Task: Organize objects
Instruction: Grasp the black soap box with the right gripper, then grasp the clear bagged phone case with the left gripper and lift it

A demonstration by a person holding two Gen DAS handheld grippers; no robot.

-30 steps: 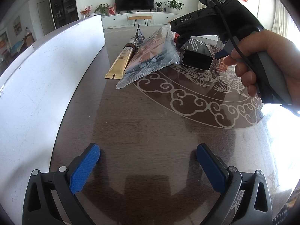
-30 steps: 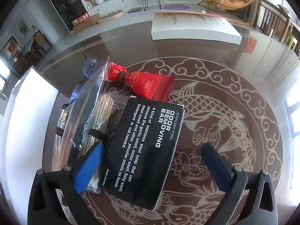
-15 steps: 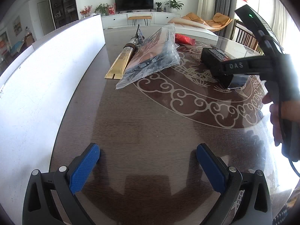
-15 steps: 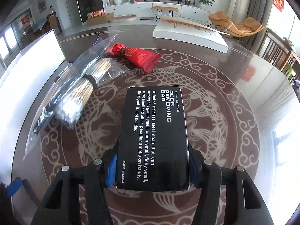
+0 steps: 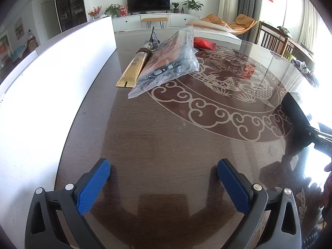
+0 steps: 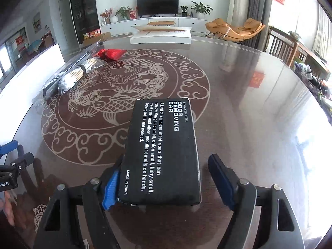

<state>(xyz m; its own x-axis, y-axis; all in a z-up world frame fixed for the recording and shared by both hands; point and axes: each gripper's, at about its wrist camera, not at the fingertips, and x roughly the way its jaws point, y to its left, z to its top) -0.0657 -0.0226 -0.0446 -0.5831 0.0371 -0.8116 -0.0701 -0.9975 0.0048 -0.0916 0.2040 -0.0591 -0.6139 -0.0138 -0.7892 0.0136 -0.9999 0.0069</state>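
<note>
Black box (image 6: 164, 151) marked "ODOR REMOVING BAR" seen lying flat on glossy patterned counter (image 6: 238, 95), between fingers of right tool (image 6: 168, 178). Left pad touches box; right pad stands off, jaws spread. Left tool (image 5: 164, 183) held wide apart, nothing between. Clear bag (image 5: 168, 62), gold tube (image 5: 132, 70), red pouch (image 5: 204, 44) grouped at far left.

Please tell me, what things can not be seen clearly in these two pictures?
- Black box, right wrist view: its underside is hidden, so whether it rests on the table is unclear. In the left view the frame edge cuts it off.
- Clear bag, left view: glare and wrinkles blur its contents.
- Gold tube, left view: print too small to read; the bag covers one edge.
- Red pouch, left view: mostly behind the bag.
</note>
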